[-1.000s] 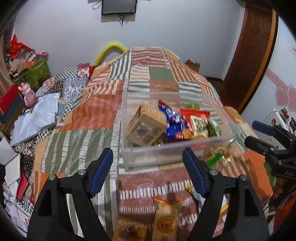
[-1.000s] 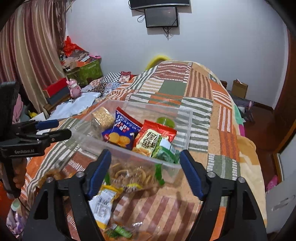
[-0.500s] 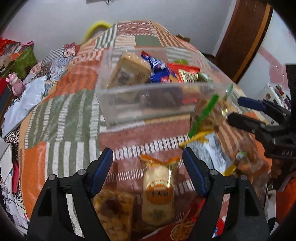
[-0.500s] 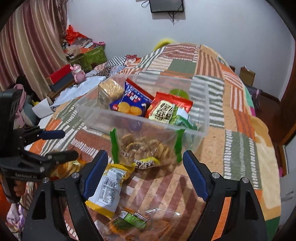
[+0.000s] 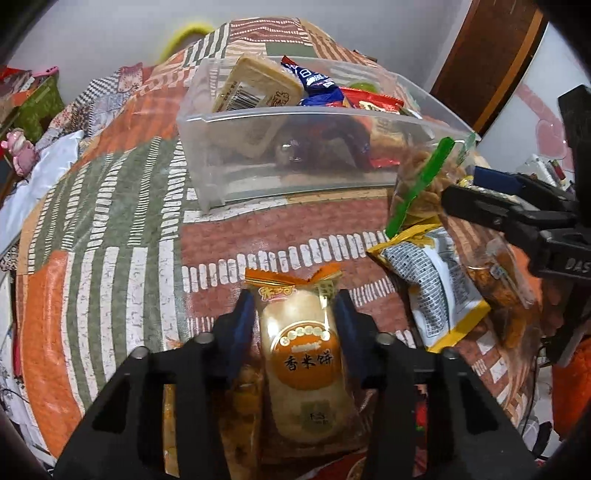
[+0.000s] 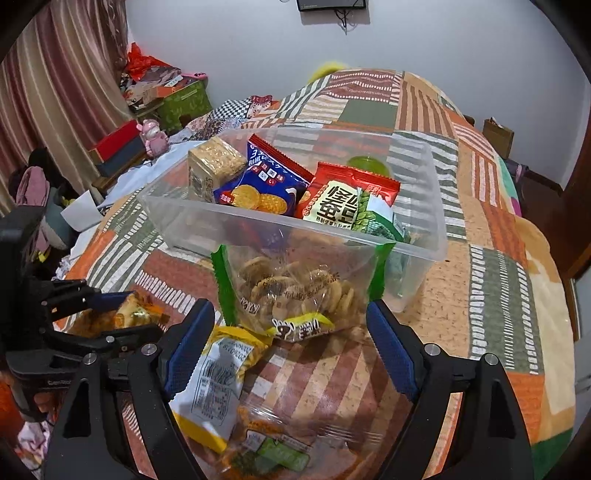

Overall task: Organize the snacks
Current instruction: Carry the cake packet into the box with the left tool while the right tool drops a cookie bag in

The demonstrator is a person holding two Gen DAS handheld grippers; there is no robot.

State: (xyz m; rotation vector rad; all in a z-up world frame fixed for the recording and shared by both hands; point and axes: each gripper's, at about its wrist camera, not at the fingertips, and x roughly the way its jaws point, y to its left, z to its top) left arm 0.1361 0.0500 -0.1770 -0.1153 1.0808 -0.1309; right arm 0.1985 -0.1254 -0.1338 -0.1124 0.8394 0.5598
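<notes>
Left gripper (image 5: 295, 314) lowered, closing around orange-labelled rice cracker pack (image 5: 306, 354), right gripper (image 6: 291, 332) opening, empty

Orange-labelled rice cracker pack (image 5: 306, 354), striped patchwork quilt (image 5: 110, 229)

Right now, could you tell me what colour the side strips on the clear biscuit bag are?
Green on the biscuit bag, clearest in the right wrist view.

Domestic bedroom. Evidence: bed (image 6: 480, 236) under a patchwork quilt (image 5: 110, 206), striped curtains (image 6: 55, 85) at one side, wall-mounted screen (image 6: 331, 4), wooden door (image 5: 491, 62), boxes and clothing piled along the wall.
</notes>
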